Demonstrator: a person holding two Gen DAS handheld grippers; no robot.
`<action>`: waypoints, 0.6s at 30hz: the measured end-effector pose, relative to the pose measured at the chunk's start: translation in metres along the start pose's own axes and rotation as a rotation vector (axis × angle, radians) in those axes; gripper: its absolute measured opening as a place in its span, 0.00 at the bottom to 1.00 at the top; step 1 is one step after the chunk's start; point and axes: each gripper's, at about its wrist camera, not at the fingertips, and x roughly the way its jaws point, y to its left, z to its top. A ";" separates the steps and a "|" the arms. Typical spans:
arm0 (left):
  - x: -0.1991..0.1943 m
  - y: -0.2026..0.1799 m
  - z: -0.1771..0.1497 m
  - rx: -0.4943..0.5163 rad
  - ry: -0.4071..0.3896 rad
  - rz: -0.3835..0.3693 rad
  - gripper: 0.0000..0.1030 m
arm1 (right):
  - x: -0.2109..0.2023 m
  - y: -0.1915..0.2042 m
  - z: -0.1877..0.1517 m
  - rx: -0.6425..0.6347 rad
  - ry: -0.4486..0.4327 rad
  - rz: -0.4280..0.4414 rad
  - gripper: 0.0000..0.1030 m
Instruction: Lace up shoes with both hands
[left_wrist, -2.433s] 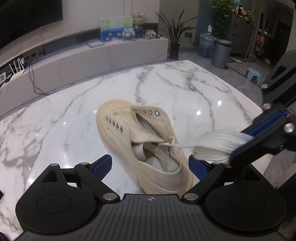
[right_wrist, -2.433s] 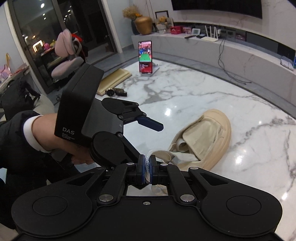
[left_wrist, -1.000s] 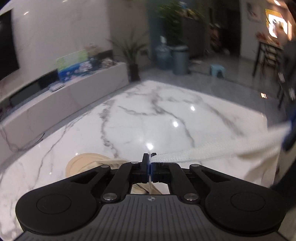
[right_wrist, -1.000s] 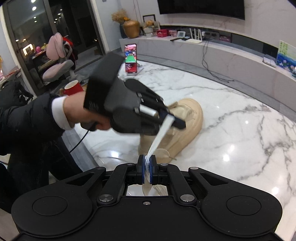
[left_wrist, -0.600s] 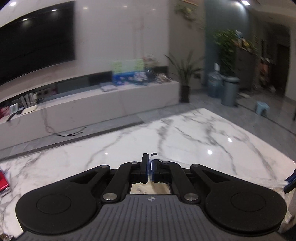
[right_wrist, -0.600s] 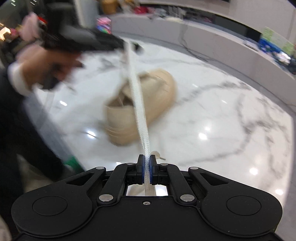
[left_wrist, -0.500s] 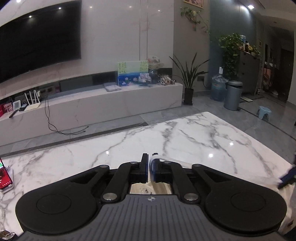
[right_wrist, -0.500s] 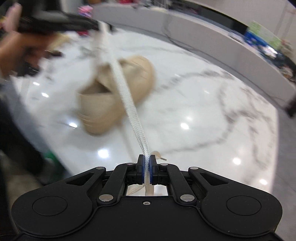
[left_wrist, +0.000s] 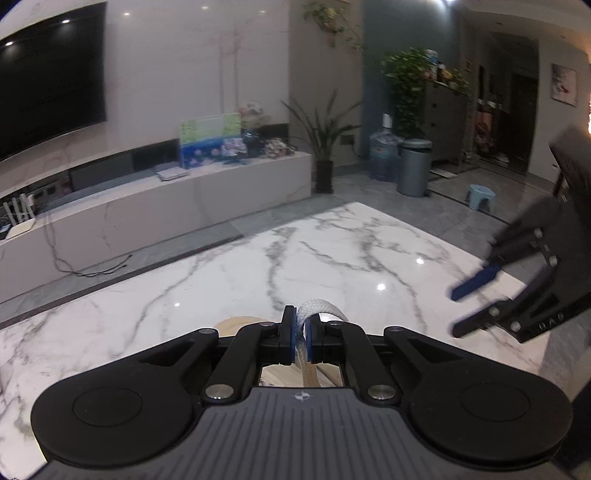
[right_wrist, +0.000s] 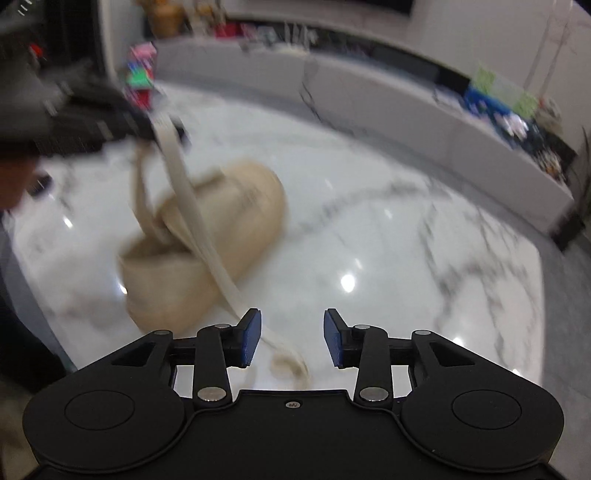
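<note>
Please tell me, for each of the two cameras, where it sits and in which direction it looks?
Left wrist: sits on the left tongs, shut on the lace; faces across the marble table toward the TV wall; the right tongs show at right.
Right wrist: sits on the open right tongs; looks down at the shoe; the left tongs and a blurred hand show upper left.
Shared: lace, table, shoe, each other's tongs.
</note>
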 end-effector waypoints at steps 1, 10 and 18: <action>0.001 -0.003 -0.001 0.013 0.007 -0.009 0.05 | -0.001 0.005 0.004 -0.006 -0.022 0.024 0.36; 0.002 -0.026 -0.010 0.139 0.051 -0.060 0.05 | 0.003 0.054 0.030 -0.167 -0.101 0.127 0.22; 0.005 -0.023 -0.015 0.137 0.072 -0.007 0.05 | 0.002 0.055 0.031 -0.150 -0.050 0.171 0.01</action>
